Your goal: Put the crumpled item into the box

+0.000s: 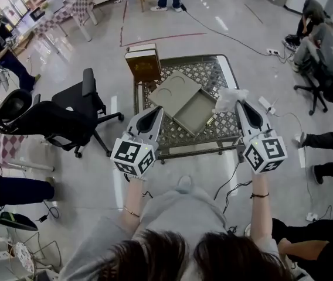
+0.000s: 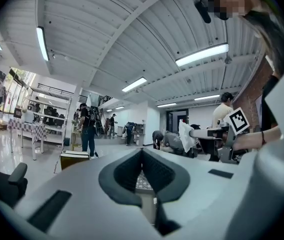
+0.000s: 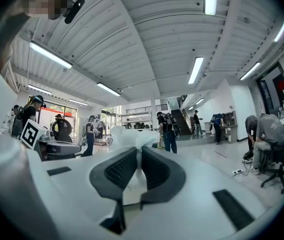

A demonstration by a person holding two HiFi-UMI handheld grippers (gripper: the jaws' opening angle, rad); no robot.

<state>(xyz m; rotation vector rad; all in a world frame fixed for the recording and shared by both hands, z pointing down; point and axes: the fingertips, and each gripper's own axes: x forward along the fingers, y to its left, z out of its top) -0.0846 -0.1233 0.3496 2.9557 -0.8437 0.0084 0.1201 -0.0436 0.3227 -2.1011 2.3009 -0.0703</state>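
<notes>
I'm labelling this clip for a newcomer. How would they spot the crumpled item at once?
Find the lattice table in the middle of the floor and look to its right side, by the open grey box. The crumpled item is the white wad pinched by the right gripper; its neighbours are flat, boxy, grey or brown.

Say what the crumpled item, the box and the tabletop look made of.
Crumpled item: thin white plastic or tissue, translucent, creased.
Box: likely cardboard, matte grey-green, flat stiff panels.
Tabletop: seemingly metal lattice, openwork pattern in a pale frame.
</notes>
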